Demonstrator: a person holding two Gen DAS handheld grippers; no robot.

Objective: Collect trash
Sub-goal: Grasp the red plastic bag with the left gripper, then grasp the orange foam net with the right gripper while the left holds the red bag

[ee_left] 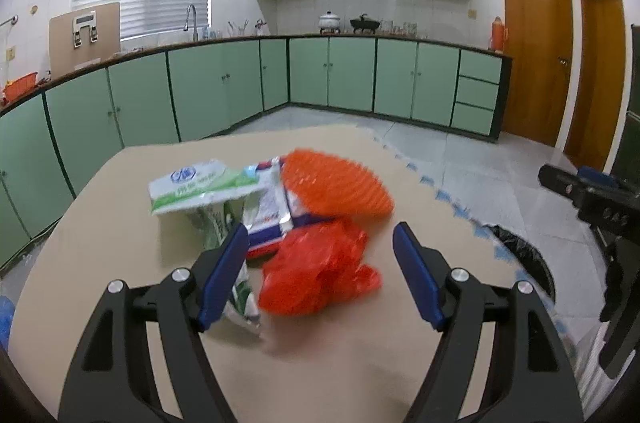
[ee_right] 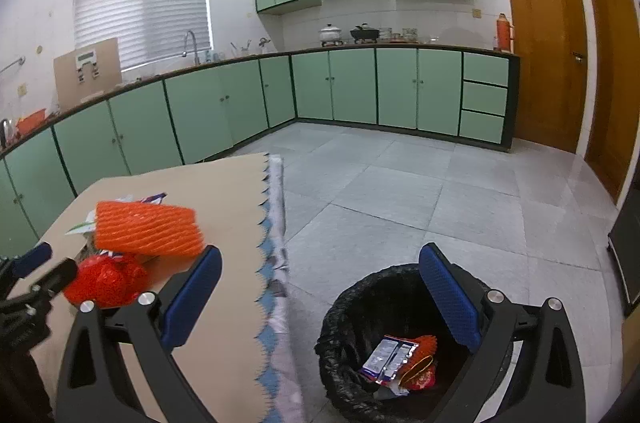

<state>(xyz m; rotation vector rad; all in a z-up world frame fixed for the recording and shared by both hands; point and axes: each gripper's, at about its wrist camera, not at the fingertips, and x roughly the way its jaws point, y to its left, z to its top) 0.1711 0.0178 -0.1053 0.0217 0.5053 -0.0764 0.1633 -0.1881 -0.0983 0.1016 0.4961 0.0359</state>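
Several pieces of trash lie heaped on the tan surface: a red plastic bag, an orange foam net, a green-and-white packet and a blue-and-white wrapper, all touching or overlapping. In the left wrist view the left gripper hangs over the heap with its jaws well apart and nothing clamped; the red bag sits between the pads, the packet's tail under the pad at 9 o'clock. The black-lined bin stands on the floor beside the surface, at 3 o'clock from the heap. It already holds a silver-blue wrapper and some red-orange scraps. The right gripper hovers above the bin's rim, spread wide and empty. I judge the job partly done: some is binned, and four pieces at least remain.
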